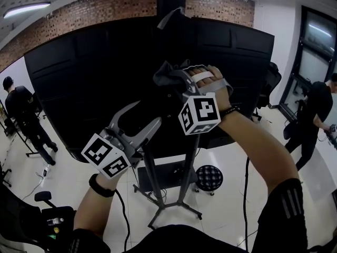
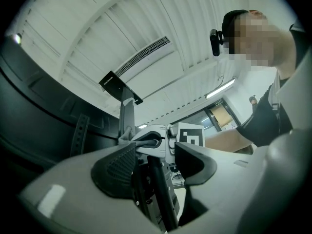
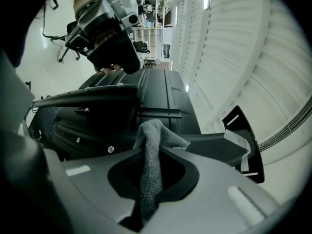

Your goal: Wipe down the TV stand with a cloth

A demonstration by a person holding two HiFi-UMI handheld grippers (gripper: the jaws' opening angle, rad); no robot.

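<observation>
Grey woven cloth sits bunched in the right gripper, whose jaws are clenched on it, up against the middle of the large black back panel of the television. The black metal TV stand lies below both hands, its two uprights running vertically down to splayed legs on the glossy white floor. The left gripper hangs lower and to the left, so it looks nearer the uprights, but the cloth is in the right hand, which I judge must drop along the posts to wipe them. A brick wall shows above the panel, a round black stool stands by the base, and two people in dark clothes stand at the room's far sides. In the left gripper view, the left gripper has its jaws released, with a gap between the pads and nothing gripped; through that gap rises a dark upright of the stand, and beyond it the right gripper shows with the cloth pinched in it, under a white panelled ceiling. In the right gripper view, the right gripper grasps a twisted fold of the cloth, its free end flopping over toward the television's black back, with the left gripper beyond.
</observation>
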